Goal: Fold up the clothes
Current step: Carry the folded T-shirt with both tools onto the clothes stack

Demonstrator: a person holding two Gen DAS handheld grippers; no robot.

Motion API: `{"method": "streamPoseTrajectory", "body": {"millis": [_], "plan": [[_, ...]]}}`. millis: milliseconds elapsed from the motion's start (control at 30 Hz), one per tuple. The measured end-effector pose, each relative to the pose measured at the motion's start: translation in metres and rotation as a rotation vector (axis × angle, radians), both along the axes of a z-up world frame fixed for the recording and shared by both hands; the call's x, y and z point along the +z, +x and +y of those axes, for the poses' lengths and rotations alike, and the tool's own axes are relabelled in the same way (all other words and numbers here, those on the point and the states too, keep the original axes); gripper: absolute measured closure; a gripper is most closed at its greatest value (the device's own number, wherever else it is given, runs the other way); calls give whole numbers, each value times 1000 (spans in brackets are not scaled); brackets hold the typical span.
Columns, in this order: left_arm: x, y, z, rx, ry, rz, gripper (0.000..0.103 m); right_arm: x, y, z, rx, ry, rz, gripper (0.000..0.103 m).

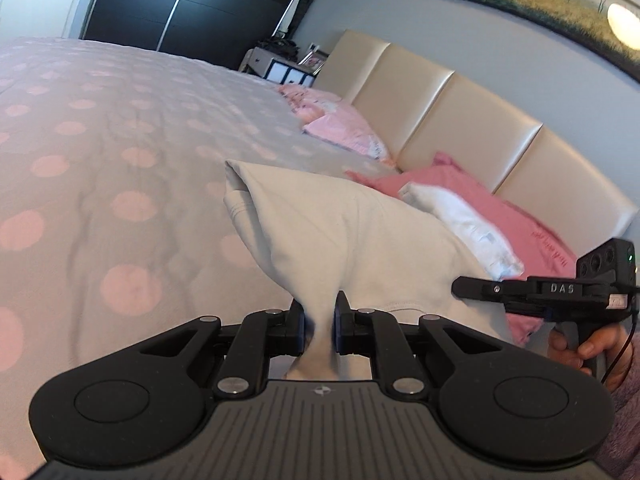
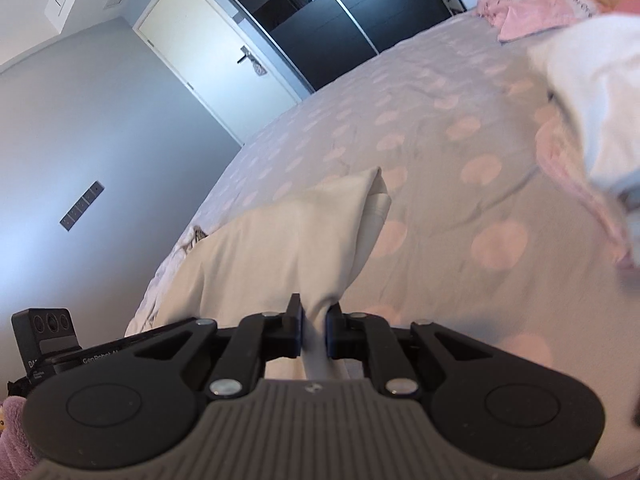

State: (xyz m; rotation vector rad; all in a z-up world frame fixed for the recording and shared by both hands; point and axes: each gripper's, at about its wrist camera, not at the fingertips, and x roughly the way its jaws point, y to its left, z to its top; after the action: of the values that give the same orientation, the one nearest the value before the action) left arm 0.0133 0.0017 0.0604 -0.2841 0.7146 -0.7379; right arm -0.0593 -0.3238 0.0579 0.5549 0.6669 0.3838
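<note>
The folding looks to be at an early-to-middle stage: one cream garment (image 1: 344,232) hangs bunched between the two tools, at the centre of the left-wrist view and the lower centre of the right-wrist view, lifted off the bed (image 1: 120,168) and not yet laid flat. The left tongs (image 1: 319,320) are narrow, pinched on a gathered neck of that cloth; the right tongs (image 2: 313,330) are likewise narrow, clamped on another twisted fold of it. It appears doubled over, a stitched hem showing at its far end. More clothes wait at the right of the left-wrist view: a pink garment (image 1: 500,208) with a white piece (image 1: 460,224) on it. The cream fabric reads as soft, matte jersey, draping in loose creases. The bedspread is thin grey cloth with pale pink dots, lightly wrinkled; the headboard (image 1: 440,120) is glossy, padded and panelled.
</note>
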Motion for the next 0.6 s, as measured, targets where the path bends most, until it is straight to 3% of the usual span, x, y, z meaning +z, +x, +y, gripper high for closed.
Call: {"method": "streamPoseTrajectory", "body": {"millis": [333, 600], "plan": [[59, 36, -110, -133, -109, -41, 93, 99, -11, -97, -115, -53, -75, 91], [77, 74, -199, -214, -167, -15, 93, 142, -5, -175, -234, -95, -86, 91]]}}
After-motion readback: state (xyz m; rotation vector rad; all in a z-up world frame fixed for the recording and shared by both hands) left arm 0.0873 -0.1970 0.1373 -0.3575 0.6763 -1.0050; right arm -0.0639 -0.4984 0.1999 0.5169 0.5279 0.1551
